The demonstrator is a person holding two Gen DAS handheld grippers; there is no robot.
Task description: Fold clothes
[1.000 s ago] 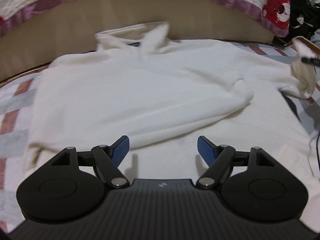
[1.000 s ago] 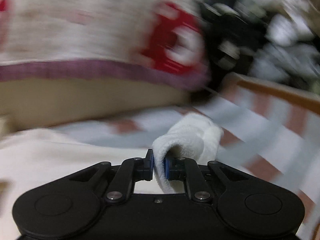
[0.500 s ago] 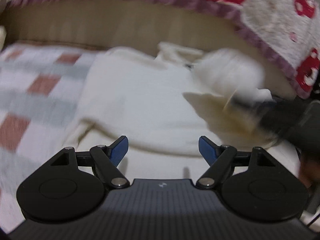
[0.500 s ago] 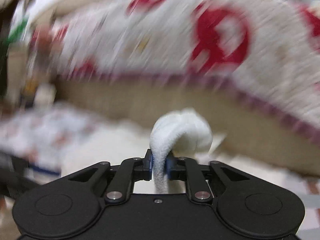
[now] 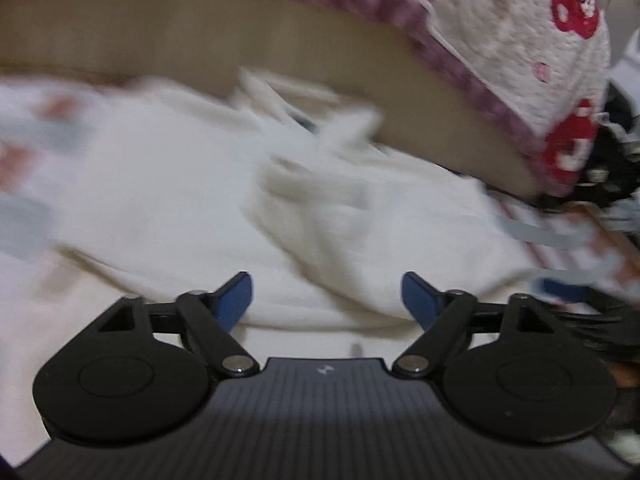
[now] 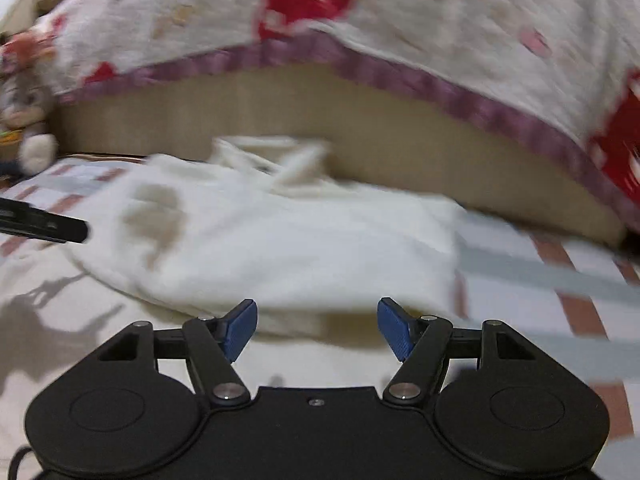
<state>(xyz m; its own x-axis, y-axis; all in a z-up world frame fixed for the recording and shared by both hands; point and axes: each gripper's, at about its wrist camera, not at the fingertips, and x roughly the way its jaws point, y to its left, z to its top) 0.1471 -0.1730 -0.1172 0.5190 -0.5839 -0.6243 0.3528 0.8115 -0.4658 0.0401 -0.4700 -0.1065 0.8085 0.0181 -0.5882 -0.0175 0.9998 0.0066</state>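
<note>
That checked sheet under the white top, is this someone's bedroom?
Probably a bedroom. The checked sheet lies like bedding under the white sweater, a red-patterned quilt drapes behind, and a stuffed toy sits nearby.

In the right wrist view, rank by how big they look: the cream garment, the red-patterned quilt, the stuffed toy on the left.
Largest to smallest as they appear:
1. red-patterned quilt and cream garment: too close to rank, and the quilt runs out of frame.
2. stuffed toy, clearly smallest, though it sits farther back and is partly cut off.

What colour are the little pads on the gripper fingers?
Blue. The pads on the right gripper show it best, in the right wrist view.
</note>
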